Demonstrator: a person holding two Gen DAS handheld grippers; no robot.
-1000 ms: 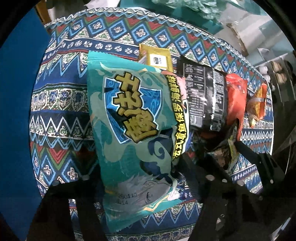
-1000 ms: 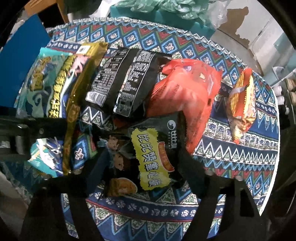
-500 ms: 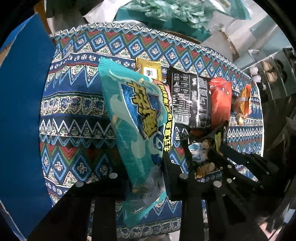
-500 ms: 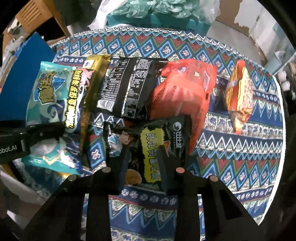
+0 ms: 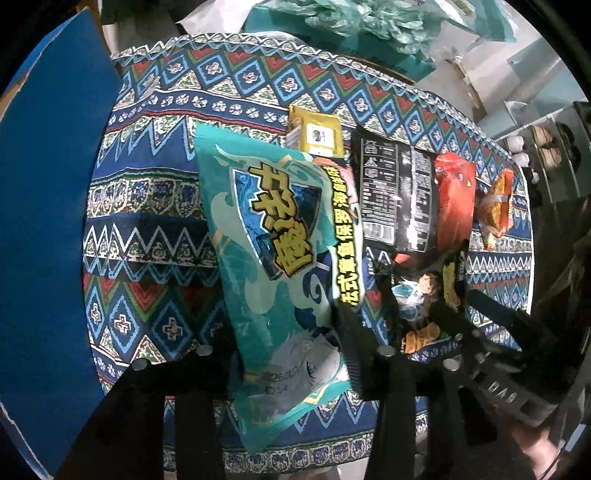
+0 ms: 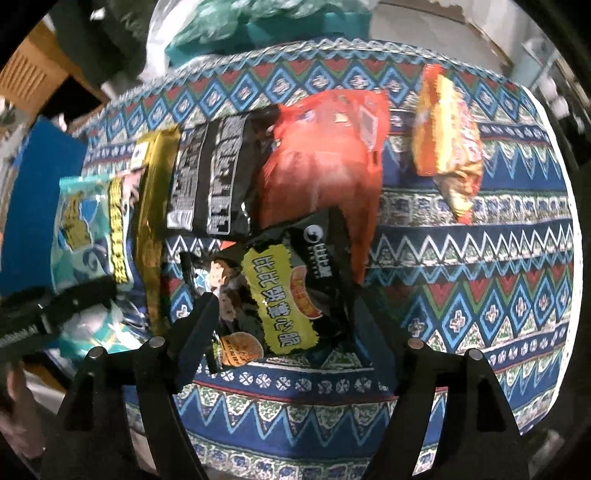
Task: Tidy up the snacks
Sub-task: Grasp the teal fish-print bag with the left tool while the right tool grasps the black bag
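Several snack bags lie in a row on a patterned tablecloth. A teal bag lies between the fingers of my left gripper, which stands open around its near end. A gold bag, a black bag, a red bag and an orange-yellow bag lie to the right. My right gripper is open around a small black bag with a yellow label. The teal bag and red bag also show in the right wrist view.
A blue board stands at the table's left edge. Green plastic bags are piled beyond the far edge. The table's right edge curves round past the orange-yellow bag. A wooden chair stands far left.
Both grippers were closed on their bags half a second ago and have now opened. The small black bag and the teal bag lie on the cloth.
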